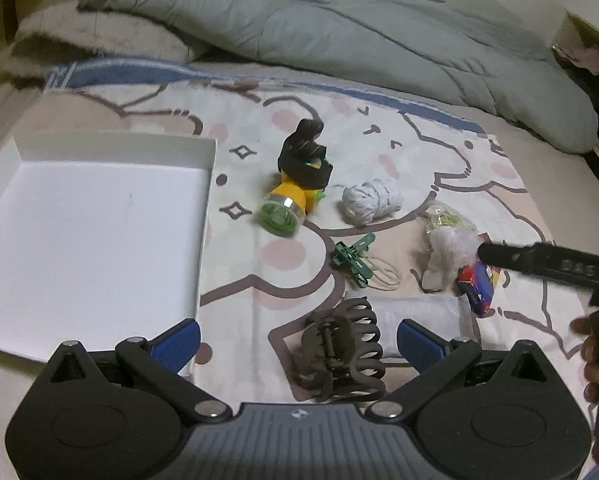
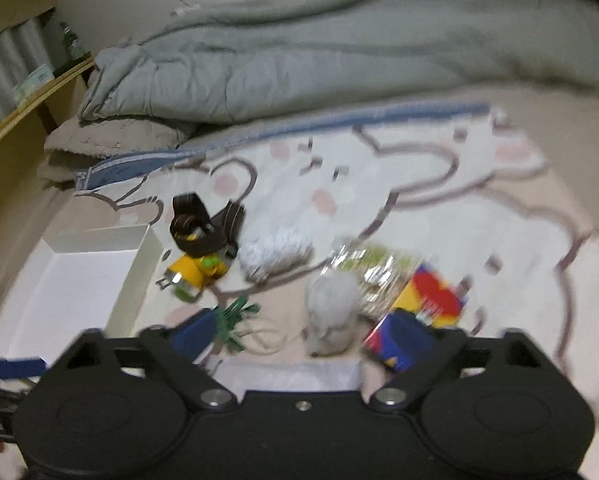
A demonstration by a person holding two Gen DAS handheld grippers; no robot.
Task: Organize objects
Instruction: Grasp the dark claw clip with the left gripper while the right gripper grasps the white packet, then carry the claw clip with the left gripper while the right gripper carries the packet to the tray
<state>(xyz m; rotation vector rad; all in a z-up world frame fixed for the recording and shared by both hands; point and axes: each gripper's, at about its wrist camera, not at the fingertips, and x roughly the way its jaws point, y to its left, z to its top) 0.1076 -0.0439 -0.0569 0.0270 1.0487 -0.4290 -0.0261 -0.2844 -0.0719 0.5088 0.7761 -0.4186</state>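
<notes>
Our left gripper (image 1: 298, 342) holds its fingers wide open around the brown hair claw (image 1: 341, 354), which lies on the bed right of the white tray (image 1: 95, 240). Our right gripper (image 2: 303, 330), also open and empty, is farther.

A white shallow box (image 1: 79, 240) lies open on the bed. Right of it sit a yellow, green-lidded jar (image 1: 285, 208) on its side under a black strap (image 1: 305, 160), a white yarn ball (image 1: 371, 200), a green clip (image 1: 353, 258), a brown claw clip (image 1: 343, 356) and a colourful small box (image 1: 477, 286).
</notes>
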